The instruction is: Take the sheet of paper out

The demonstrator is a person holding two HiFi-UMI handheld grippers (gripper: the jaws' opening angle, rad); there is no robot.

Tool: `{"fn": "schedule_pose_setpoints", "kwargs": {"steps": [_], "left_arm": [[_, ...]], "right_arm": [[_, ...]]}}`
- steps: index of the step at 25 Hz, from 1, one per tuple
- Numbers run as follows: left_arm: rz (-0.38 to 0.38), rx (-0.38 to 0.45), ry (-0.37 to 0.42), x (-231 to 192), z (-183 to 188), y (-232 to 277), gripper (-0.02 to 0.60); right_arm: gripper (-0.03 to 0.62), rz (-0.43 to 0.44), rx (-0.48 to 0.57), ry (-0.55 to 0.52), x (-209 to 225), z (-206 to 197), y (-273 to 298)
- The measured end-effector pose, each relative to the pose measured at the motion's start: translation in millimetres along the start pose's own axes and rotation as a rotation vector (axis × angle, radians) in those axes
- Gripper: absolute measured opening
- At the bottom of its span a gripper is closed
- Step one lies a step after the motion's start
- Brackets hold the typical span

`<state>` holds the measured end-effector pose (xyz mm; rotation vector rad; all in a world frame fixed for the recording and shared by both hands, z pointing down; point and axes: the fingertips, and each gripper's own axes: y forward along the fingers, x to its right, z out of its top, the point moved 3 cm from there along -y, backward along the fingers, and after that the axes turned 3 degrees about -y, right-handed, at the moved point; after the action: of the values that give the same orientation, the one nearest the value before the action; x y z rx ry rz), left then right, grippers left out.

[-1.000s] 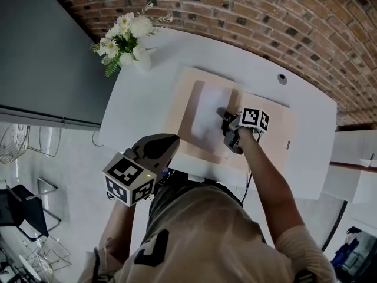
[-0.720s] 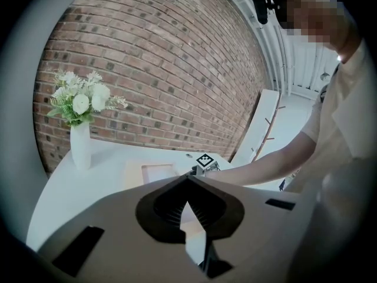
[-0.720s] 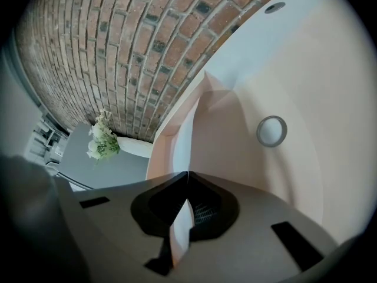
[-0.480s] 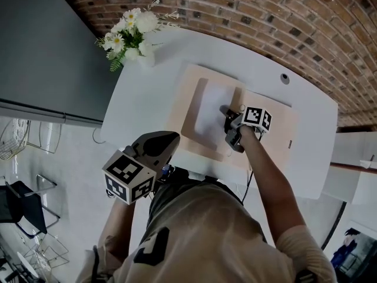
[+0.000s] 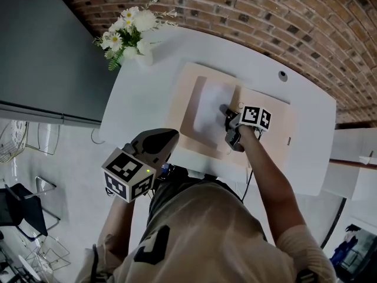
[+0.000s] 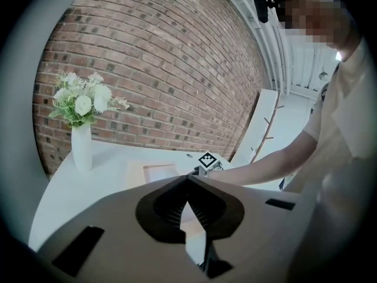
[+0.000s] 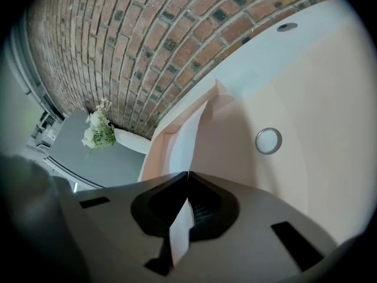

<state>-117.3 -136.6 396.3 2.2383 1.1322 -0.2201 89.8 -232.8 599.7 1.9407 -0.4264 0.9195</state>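
Note:
A white sheet of paper [image 5: 210,109] lies partly inside an open beige envelope [image 5: 187,102] on the white table [image 5: 141,99]. My right gripper [image 5: 226,112] is shut on the sheet's near edge. In the right gripper view the sheet [image 7: 187,137] runs from between the closed jaws [image 7: 187,175] up into the envelope [image 7: 235,134], beside a round snap button [image 7: 268,141]. My left gripper [image 5: 172,137] hangs off the table's near edge, close to the body. Its jaws [image 6: 188,177] meet at the tip with nothing in them.
A white vase of flowers [image 5: 128,34] stands at the table's far left corner. A small grey cable hole [image 5: 283,75] sits at the back right. A brick wall [image 5: 265,10] runs behind the table, and a grey panel [image 5: 41,52] stands to the left.
The right gripper has rolled a little on the spot, still gripping the sheet. The left gripper has kept still.

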Motion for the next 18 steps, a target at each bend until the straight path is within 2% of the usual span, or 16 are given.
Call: {"fn": "schedule_pose_setpoints", "kwargs": {"steps": [9,18], "left_arm": [[-0.02,-0.006,0.026,11.8,2.0,8.9,0.014],[-0.033,-0.008,0.047,28.9,4.0,18.3,0.014]], "right_arm": [[0.023,-0.002,0.022,-0.08,-2.3,8.4,-18.0],[0.023,-0.009,0.038,-0.086,8.0,9.6,-41.6]]}}
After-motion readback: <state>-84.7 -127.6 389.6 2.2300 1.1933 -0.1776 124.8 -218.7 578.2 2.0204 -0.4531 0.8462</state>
